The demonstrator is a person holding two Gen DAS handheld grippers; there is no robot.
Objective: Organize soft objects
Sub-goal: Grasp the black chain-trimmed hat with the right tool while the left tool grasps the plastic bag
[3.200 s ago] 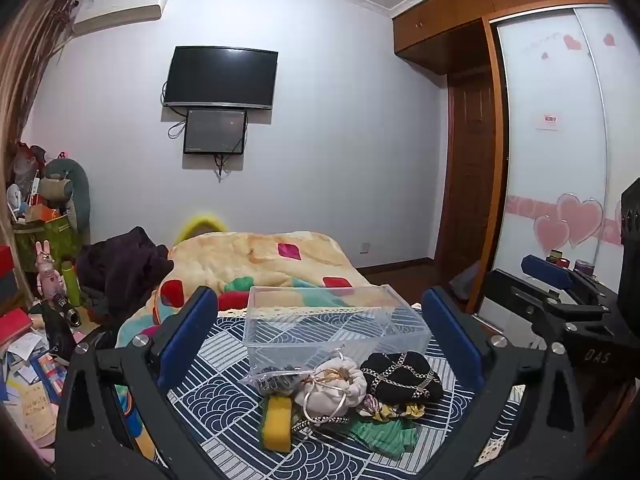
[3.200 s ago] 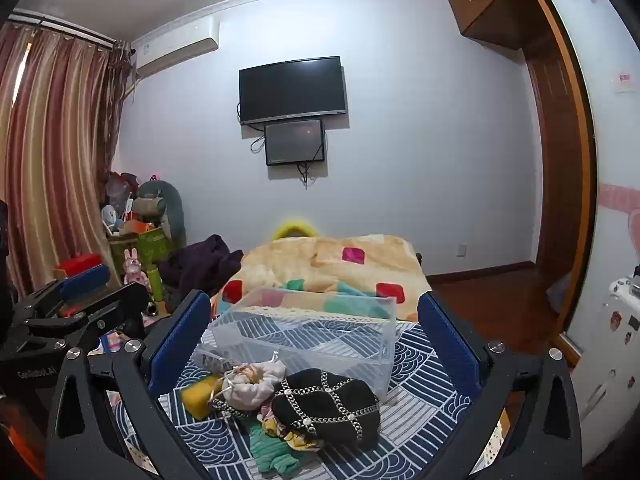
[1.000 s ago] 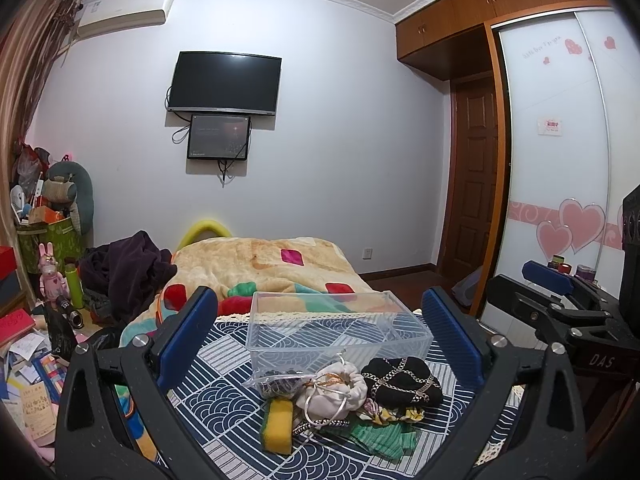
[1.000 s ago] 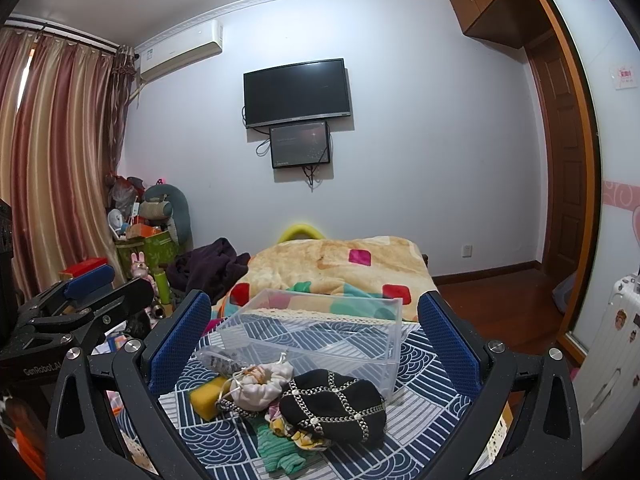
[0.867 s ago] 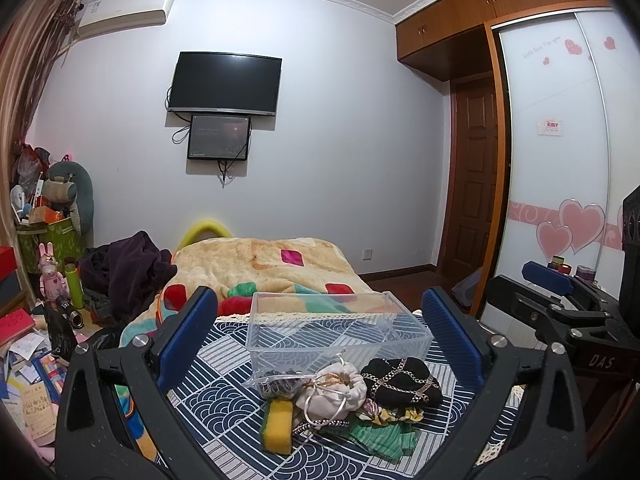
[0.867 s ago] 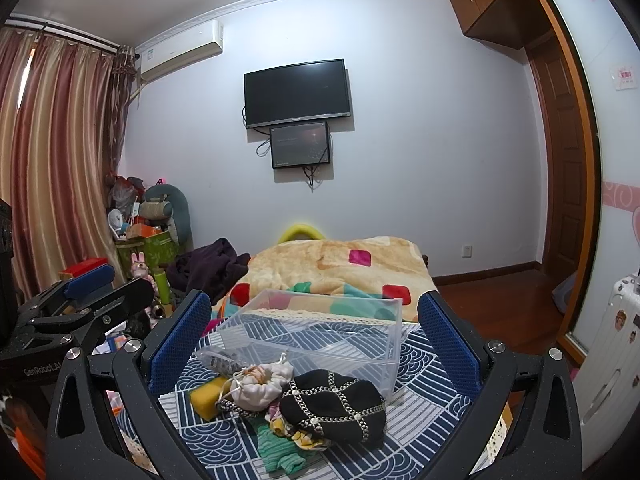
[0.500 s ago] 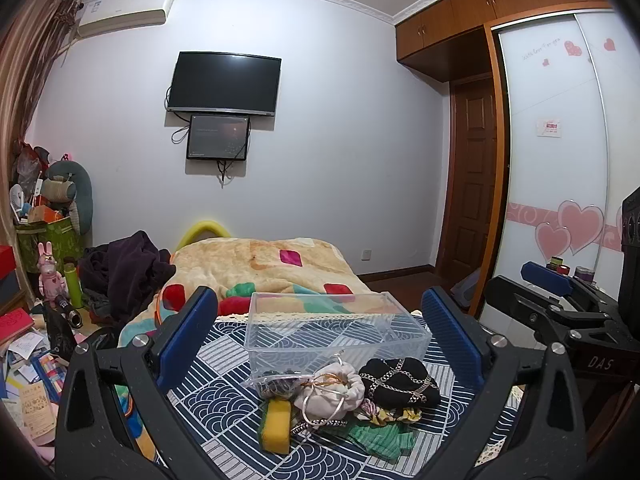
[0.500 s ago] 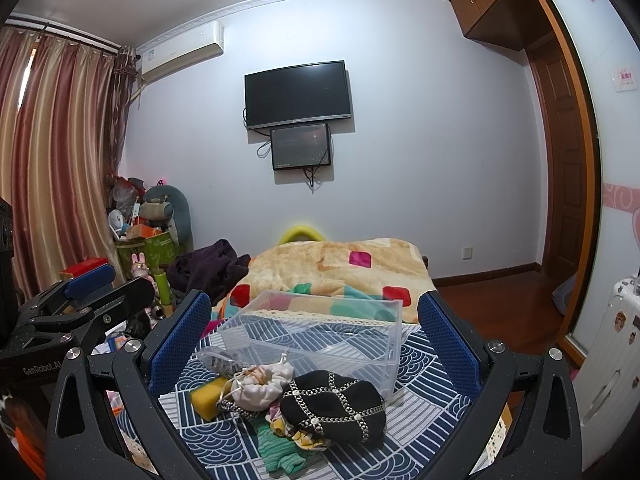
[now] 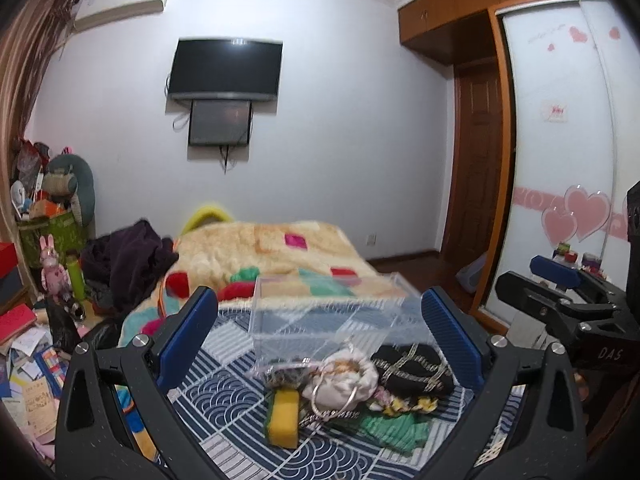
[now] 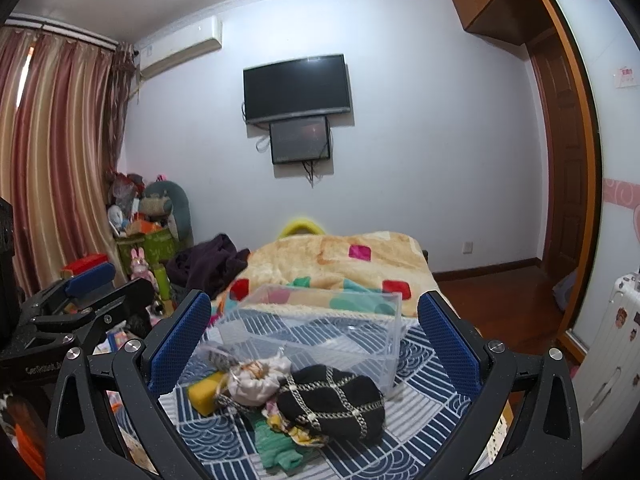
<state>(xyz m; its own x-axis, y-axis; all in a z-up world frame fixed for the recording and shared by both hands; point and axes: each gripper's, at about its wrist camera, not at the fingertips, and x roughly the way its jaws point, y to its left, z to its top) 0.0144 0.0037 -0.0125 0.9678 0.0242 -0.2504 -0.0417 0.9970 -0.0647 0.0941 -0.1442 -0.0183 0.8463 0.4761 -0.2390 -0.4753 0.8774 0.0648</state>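
almost nothing in the scene has changed over the last few seconds: both views have only drifted slightly, the left one now a little blurred, and the pile sits just where it did, so by my reading the sorting has not begun and this is still the approach. the left gripper is released, its blue pads spread wide at the lower left and lower right of its frame with nothing between them; the right gripper is likewise released and empty. the soft objects lie heaped in the lower centre of both frames on a blue wave-patterned cloth, touching the near side of a clear plastic bin that looks empty. the heap holds a black pouch crossed with chain trim, a white drawstring pouch with a metal ring, a yellow sponge at the left edge, a crumpled green cloth nearest the camera, and a small clear bag at the bin's foot. they overlap, so one may drag another when lifted.
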